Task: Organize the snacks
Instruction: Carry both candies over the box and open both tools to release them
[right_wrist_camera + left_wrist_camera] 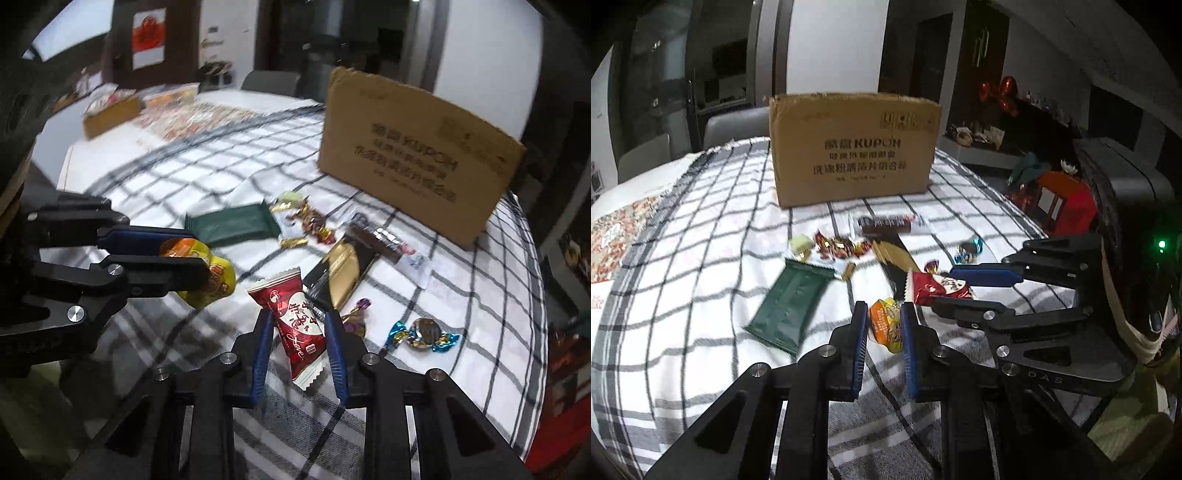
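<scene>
So both hands are loaded right now. The left gripper (884,325) is clamped on a small orange-and-yellow snack pack (885,323), pads squeezing it from both sides, and the right gripper (300,334) is closed on a red-and-white wrapped candy (291,321). Both packs look lifted a bit off the checked cloth (701,229), though it's hard to say how clear they are.

What I'd worry about: the red one is only pinched mid-body with its crimped tail hanging out below the pads, so a quick swing could let that slick wrapper slide out. The orange pack is puffy and bulges past the pads, so it could squirt free if squeezed harder. Also the two grippers are really close together, the right one's fingers sit just beside the left's in the left wrist view, so a careless turn could knock them or the packs together.

Just past the grippers there's a clutter band: a green flat packet (792,302) to the left, a black-and-gold sachet (895,262), a blue-foil candy (423,332) off to the right, then a bunch of small wrapped sweets (836,247) and a brown bar (886,223). Dragging low would plough through those, so going up and over seems safer.

Beyond that stands the cardboard box (849,155), I'm guessing the drop spot, but I can't see whether its top is open from here. Its near wall is tall, so the packs need height to clear it. Plenty of bare cloth on the left; the tabletop edge (532,332) falls away on the right.
</scene>
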